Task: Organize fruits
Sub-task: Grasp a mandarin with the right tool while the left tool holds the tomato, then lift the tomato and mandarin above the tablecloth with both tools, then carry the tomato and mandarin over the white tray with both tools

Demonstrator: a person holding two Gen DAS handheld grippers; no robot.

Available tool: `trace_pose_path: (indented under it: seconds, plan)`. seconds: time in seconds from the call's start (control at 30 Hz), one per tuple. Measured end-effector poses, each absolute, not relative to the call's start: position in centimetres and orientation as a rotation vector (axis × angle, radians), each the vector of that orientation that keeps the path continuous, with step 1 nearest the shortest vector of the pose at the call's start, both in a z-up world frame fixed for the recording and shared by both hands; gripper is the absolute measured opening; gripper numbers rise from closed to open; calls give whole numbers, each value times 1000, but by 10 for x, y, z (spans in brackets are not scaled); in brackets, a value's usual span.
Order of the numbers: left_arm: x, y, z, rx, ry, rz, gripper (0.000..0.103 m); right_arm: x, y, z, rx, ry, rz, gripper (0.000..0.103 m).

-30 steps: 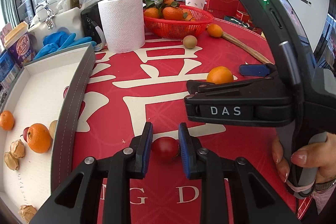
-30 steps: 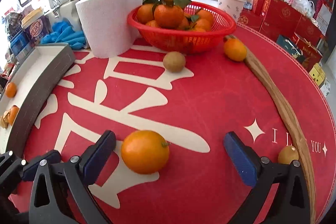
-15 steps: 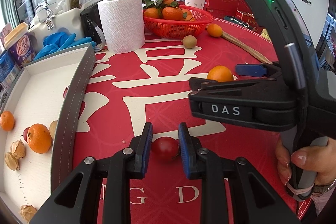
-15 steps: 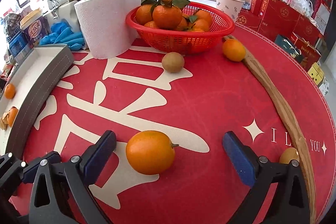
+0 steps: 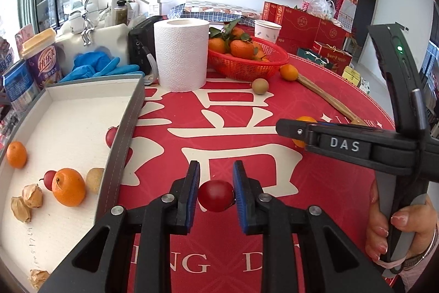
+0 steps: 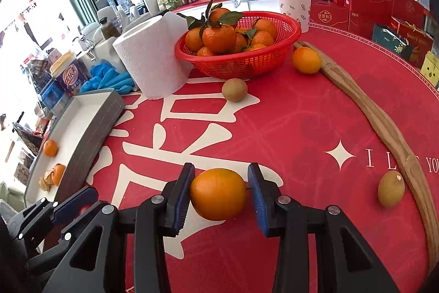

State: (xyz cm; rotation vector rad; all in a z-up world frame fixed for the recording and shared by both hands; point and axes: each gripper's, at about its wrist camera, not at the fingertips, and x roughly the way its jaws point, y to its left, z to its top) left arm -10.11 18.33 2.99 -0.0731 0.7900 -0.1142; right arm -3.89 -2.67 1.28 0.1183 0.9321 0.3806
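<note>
Two blue ribbed pads of the left gripper (image 5: 216, 195) press both sides of a small, smooth, glossy red fruit (image 5: 216, 195), seen from the left wrist; the jaws are narrowed right down onto it, over the red tablecloth (image 5: 247, 114) with its big white characters. Left of the gripper lies a shallow white tray (image 5: 82, 98) with a stitched grey wall, holding a dimpled orange (image 5: 68, 190), a smaller orange (image 5: 16, 154), papery brown husks (image 5: 26, 201) and a pale round fruit (image 5: 94, 180). Right of the gripper a hand (image 5: 397, 227) wraps the upright grip of the other black tool, whose arm reaches level across the cloth

From the right wrist, the right gripper (image 6: 221, 192) has its jaws partly closed around a round, pebbled orange (image 6: 218, 193): the left pad touches the peel, while whether the right pad touches it I cannot tell. Beyond the gripper stand a red mesh plastic basket (image 6: 247, 65) heaped with leafy mandarins, a quilted paper roll (image 6: 151, 62) and a fuzzy kiwi (image 6: 234, 89). Right of the gripper runs a curved wooden stick (image 6: 384, 125)
</note>
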Motion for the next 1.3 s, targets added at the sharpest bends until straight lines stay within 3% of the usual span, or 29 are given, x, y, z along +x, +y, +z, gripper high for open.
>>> trace_pose_path:
  seconds: [1.3]
  plan:
    - [-98, 208, 36, -116, 738, 0, 27, -42, -30, 13, 161, 908, 406, 41]
